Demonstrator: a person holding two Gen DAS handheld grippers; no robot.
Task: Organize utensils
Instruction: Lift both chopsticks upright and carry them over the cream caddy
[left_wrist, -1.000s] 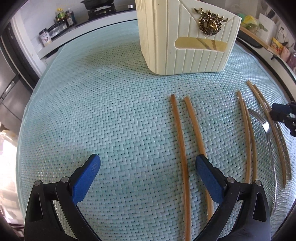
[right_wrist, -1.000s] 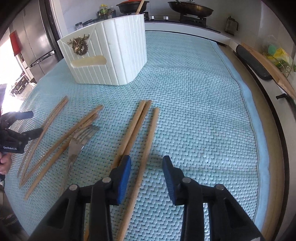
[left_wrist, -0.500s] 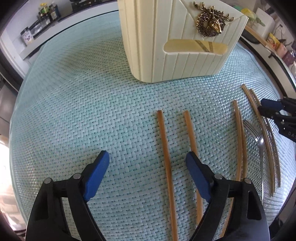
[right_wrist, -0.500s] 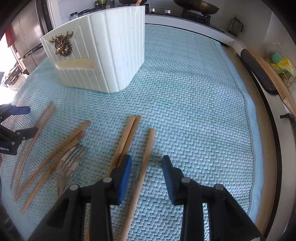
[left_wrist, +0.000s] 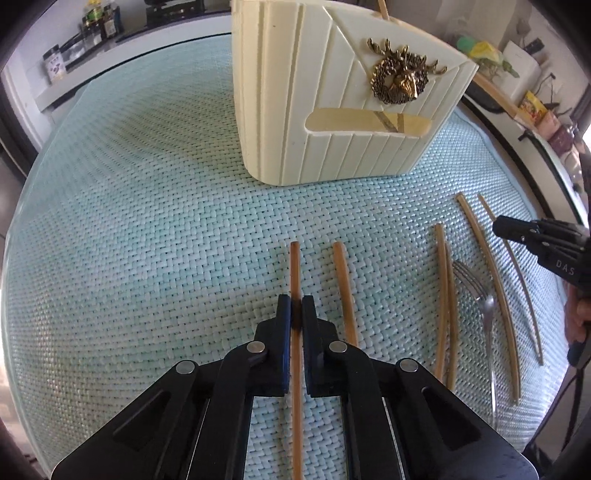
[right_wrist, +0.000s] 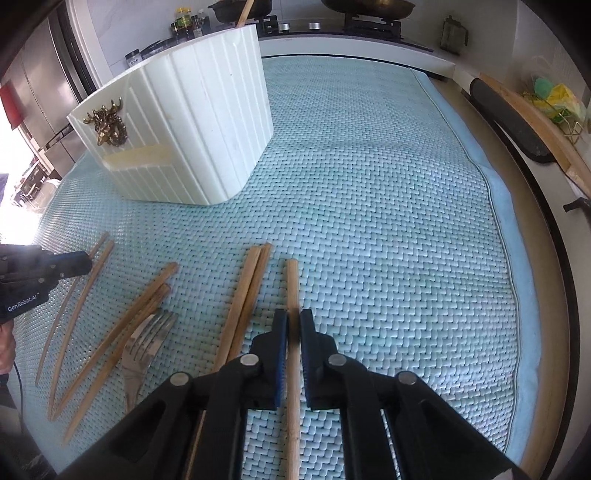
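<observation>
Both hands were at the pickup step here, each already clamped on its own stick. Starting at the left end of the row, the left gripper (left_wrist: 294, 308) had its fingers pinched on the leftmost chopstick (left_wrist: 294, 271), which lay flat on the woven mat (left_wrist: 129, 240) covering the table, with a second loose chopstick (left_wrist: 343, 280) just beside it. Further along sat a touching pair (left_wrist: 441, 277), then the fork (right_wrist: 142, 350), then two more chopsticks. At the right end, the right gripper (right_wrist: 293, 328) had its fingers squeezed on the last chopstick (right_wrist: 291, 288), also flat on the mat, close to the right edge of the row. The cream holder (left_wrist: 314, 92) stood toward the far edge, well apart from everything.

My guess for the next move: lift both sticks clear, tip them upright and carry them over to the holder's open top. Thin sticks held mid-length could swivel in the pads, so a slow lift seemed smart
</observation>
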